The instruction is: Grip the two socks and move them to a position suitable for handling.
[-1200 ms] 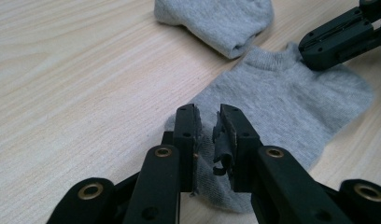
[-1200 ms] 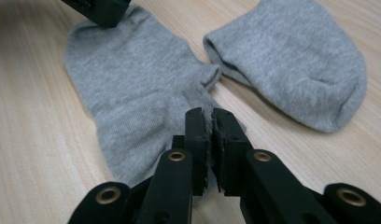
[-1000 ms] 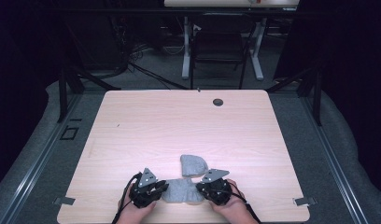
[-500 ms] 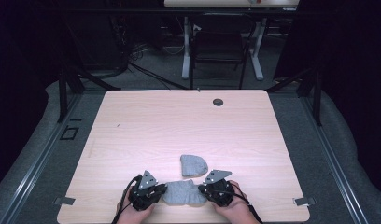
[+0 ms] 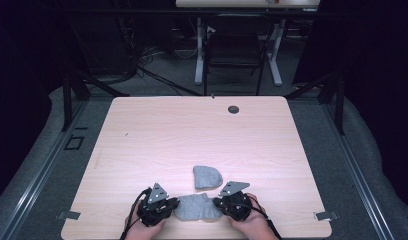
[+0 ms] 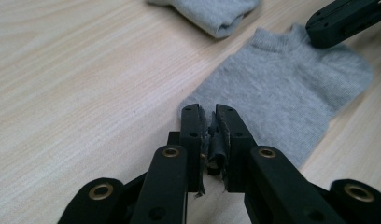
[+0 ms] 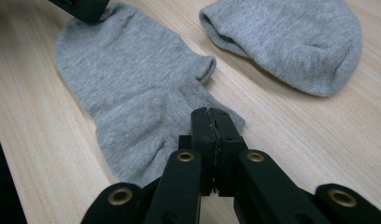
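Each hand-held gripper, left (image 5: 173,204) and right (image 5: 218,202), is built of black links, and brass-coloured rivets are set at the joints. A grey three-cornered plate (image 5: 157,193) is carried on top of each, and a black cable (image 5: 136,212) is trailed from the body. No sleeves are seen at the hands.

The high view looks forward and down over the table (image 5: 202,135) — both gripper views sit close, sharing the flat sock (image 6: 291,98).

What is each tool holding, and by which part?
Both tools pinch the flat grey fabric sock: left tool at one end's edge, right tool at the opposite end's edge.
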`<state>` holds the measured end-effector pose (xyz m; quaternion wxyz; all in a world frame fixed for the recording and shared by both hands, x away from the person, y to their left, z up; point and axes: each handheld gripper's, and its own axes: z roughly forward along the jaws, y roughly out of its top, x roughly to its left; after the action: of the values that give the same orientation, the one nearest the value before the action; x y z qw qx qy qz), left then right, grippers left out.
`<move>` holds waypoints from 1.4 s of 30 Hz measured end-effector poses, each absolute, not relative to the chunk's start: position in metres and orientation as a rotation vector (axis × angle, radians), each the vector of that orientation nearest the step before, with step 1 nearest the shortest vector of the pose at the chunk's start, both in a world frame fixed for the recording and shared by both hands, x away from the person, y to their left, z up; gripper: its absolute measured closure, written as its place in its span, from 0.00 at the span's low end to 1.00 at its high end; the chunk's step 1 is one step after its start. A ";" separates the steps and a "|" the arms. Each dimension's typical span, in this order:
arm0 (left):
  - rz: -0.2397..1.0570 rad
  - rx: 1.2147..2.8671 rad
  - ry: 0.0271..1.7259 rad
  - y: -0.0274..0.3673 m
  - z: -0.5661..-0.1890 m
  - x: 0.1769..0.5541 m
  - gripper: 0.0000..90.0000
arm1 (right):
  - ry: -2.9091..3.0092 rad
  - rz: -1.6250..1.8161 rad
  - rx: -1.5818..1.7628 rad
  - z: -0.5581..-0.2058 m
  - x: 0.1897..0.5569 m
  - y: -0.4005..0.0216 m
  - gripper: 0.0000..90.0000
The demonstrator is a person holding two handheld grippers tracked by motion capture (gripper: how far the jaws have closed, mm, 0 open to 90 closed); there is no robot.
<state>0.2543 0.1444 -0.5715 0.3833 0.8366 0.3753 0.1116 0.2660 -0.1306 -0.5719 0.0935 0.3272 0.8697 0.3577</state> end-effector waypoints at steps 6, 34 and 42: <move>0.294 2.091 0.960 0.149 -0.566 0.256 0.84 | 2.535 1.127 1.004 -0.565 0.269 -0.136 0.95; 0.331 2.041 0.999 0.160 -0.563 0.266 0.70 | 2.380 1.073 1.215 -0.556 0.333 -0.137 0.78; 0.333 2.035 1.001 0.162 -0.562 0.267 0.70 | 2.412 1.021 1.258 -0.571 0.338 -0.136 0.81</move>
<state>0.2672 0.1620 -0.5621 0.4119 0.8089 0.3980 0.1325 0.3384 -0.1361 -0.5707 0.1176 0.4298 0.8243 0.3491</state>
